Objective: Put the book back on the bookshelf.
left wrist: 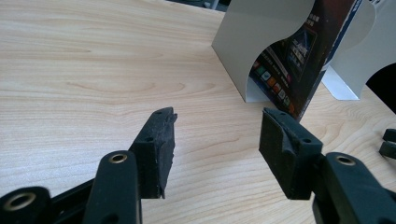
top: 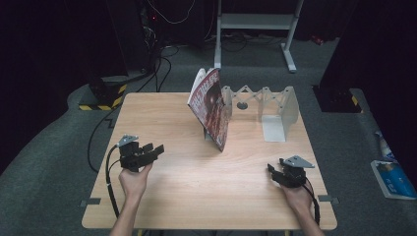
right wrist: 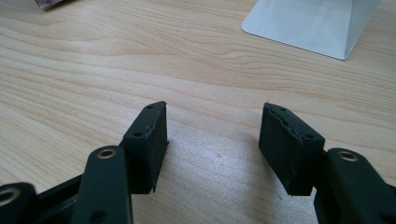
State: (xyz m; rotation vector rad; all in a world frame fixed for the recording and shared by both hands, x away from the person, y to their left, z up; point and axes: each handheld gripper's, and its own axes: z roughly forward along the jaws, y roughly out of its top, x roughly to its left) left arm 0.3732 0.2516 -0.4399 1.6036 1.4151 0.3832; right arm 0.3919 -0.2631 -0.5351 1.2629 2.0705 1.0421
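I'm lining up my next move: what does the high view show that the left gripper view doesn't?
High view alone: both hands, the left gripper and right gripper bodies, the whole grey accordion-style metal book rack, the floor. Left gripper view alone: the magazine's dark back cover behind a curved rack plate, close up. Shared: the light wooden table, the glossy red-covered magazine leaning upright.

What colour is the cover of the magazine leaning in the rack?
Mostly dark red with white lettering on the magazine; it shows best in the high view.

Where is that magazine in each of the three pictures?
High view: the magazine stands tilted at the table's middle back, against the white expanding rack.
Left gripper view: upper right, behind a white rack panel.
Right gripper view: cannot tell.
Shared landmark: the white rack.
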